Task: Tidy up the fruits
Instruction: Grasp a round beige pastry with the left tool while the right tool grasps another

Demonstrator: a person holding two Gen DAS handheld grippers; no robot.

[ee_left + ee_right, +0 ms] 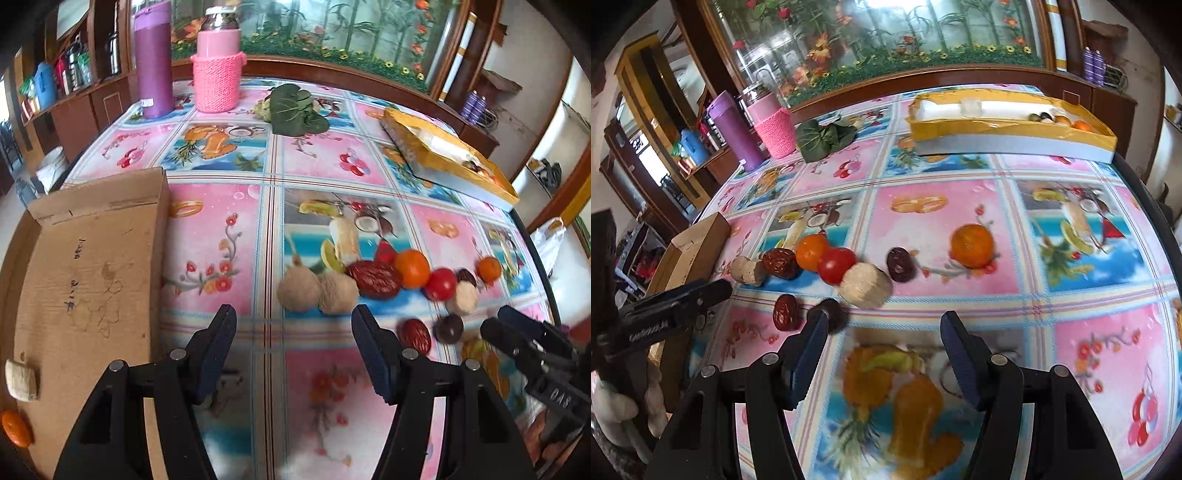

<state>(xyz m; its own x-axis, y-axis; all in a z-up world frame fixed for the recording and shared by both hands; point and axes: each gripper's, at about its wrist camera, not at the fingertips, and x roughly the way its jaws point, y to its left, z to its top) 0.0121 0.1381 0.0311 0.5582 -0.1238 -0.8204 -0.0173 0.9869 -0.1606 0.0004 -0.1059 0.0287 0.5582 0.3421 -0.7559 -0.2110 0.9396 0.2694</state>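
Loose fruits lie in a cluster on the patterned tablecloth: two tan round fruits, a large red date, an orange, a red tomato, a pale fruit, a small red date, a dark plum and a second orange. My left gripper is open and empty, just short of the tan fruits. My right gripper is open and empty, near the dark plum. A cardboard tray at the left holds an orange piece and a pale piece.
A yellow box with several fruits stands at the far right. A purple flask, a pink knitted jar and a green leaf stand at the back. The table edge curves along the right.
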